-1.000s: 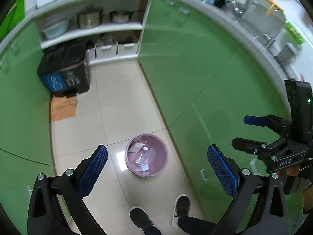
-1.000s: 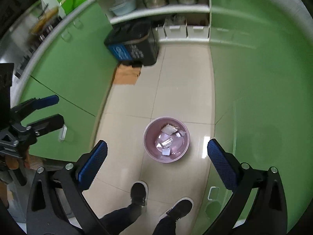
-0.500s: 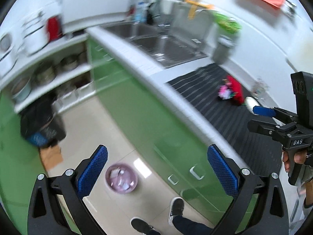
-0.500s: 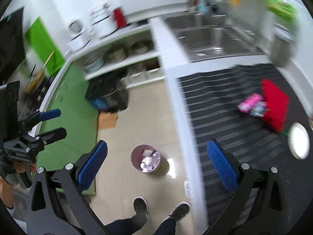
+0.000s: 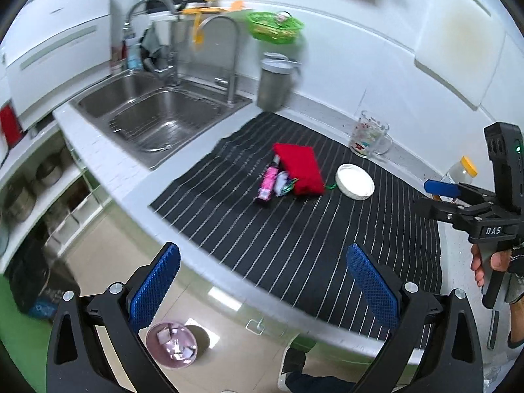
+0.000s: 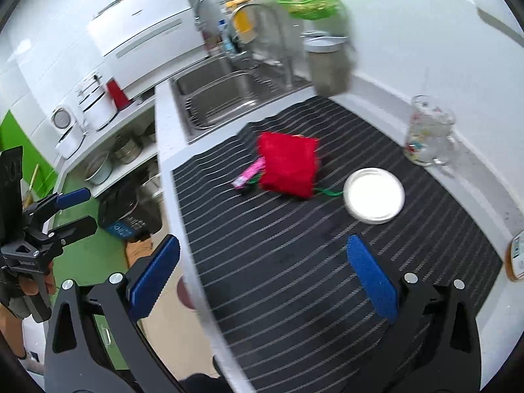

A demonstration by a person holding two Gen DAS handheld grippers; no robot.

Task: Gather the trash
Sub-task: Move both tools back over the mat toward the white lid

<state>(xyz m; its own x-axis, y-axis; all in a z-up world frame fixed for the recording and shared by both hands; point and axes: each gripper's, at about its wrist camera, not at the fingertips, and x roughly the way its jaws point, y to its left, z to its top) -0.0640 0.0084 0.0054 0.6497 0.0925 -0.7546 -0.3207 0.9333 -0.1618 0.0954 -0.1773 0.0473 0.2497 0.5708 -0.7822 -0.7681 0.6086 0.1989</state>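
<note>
A red cloth (image 5: 299, 168) (image 6: 288, 165) lies on the black striped mat (image 5: 294, 239) (image 6: 294, 262) on the counter. A pink wrapper (image 5: 268, 184) (image 6: 249, 173) and a small white-green wrapper (image 5: 281, 186) lie against it. A white lid (image 5: 354, 181) (image 6: 374, 195) lies to its right. A pink trash bin (image 5: 171, 345) holding scraps stands on the floor below. My left gripper (image 5: 263, 290) is open and empty, above the counter's front edge. My right gripper (image 6: 262, 278) is open and empty over the mat; it also shows in the left wrist view (image 5: 439, 199).
A steel sink (image 5: 154, 111) with taps is left of the mat. A steel canister (image 5: 275, 85), a glass mug (image 5: 370, 139) and a yellow-capped jar (image 5: 458, 172) stand by the wall. A green basket (image 5: 273, 28) hangs above. Open shelves with pots (image 6: 124, 150) sit at the left.
Both grippers have swung up from looking at the floor and bin to looking over the counter and mat. Both stay open and empty.
</note>
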